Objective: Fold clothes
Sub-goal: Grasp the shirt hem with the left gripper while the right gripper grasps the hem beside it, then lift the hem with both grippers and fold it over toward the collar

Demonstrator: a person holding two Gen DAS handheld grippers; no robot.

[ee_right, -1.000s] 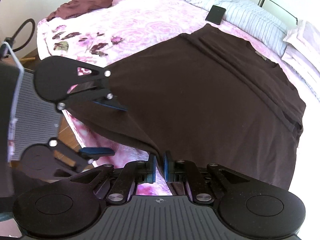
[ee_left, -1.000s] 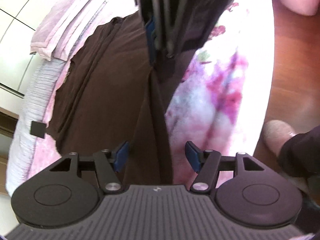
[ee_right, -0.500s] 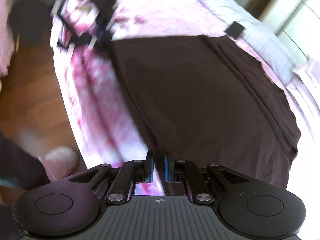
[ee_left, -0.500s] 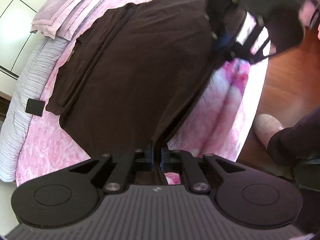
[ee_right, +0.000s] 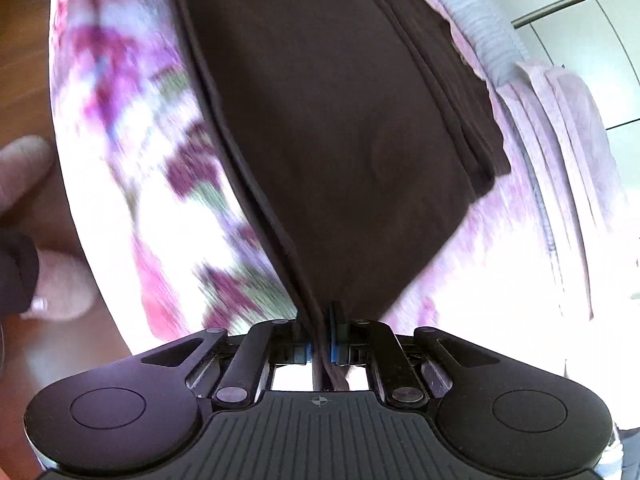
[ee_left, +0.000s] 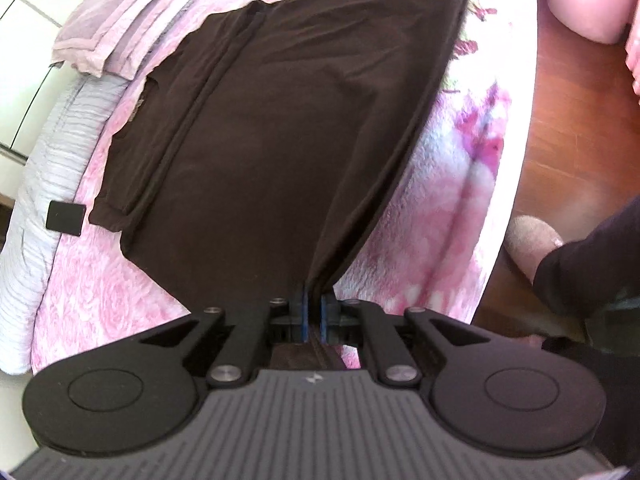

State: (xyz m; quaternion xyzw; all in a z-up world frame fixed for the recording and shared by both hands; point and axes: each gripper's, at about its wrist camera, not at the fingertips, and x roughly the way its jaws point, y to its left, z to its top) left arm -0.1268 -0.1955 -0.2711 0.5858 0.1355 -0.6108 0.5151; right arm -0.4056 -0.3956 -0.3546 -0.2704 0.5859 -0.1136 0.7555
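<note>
- Pink floral bedding (ee_left: pixel 100 304) is covering the bed that is serving as the folding surface; striped pillows (ee_left: pixel 44 168) are lying along its far side, and a wood floor (ee_left: pixel 568 128) is showing beyond its near edge.
- A dark brown shirt (ee_left: pixel 288 128) is lying spread over the bedding, with its collar end toward the pillows and its hem toward the near edge of the bed.
- One long sleeve (ee_left: pixel 160 148) is already lying folded in along the body of the shirt; this is reading as the first fold, done.
- The left gripper (ee_left: pixel 313 316) is clenched on one hem corner of the shirt, with cloth pinched between its blue pads (ee_left: pixel 303 314).
- The right gripper (ee_right: pixel 320 332) is likewise clenched on the opposite hem corner, with cloth running down between its pads (ee_right: pixel 333 334).
- The hem edge (ee_left: pixel 404 144) is hanging taut and raised between the two gripped corners, while the upper part of the shirt is resting flat on the bed.
- Judgement: the task is at an early-to-middle stage. Both corners are secured, and the lengthwise fold toward the collar is not yet laid.
- Remaining, as judged: carrying the hem over the body, setting it down square, smoothing, and any further halving.
- A small black object (ee_left: pixel 66 218) is lying on the pillows, apart from the shirt.
- A slippered foot (ee_left: pixel 532 244) is standing on the floor beside the bed.
</note>
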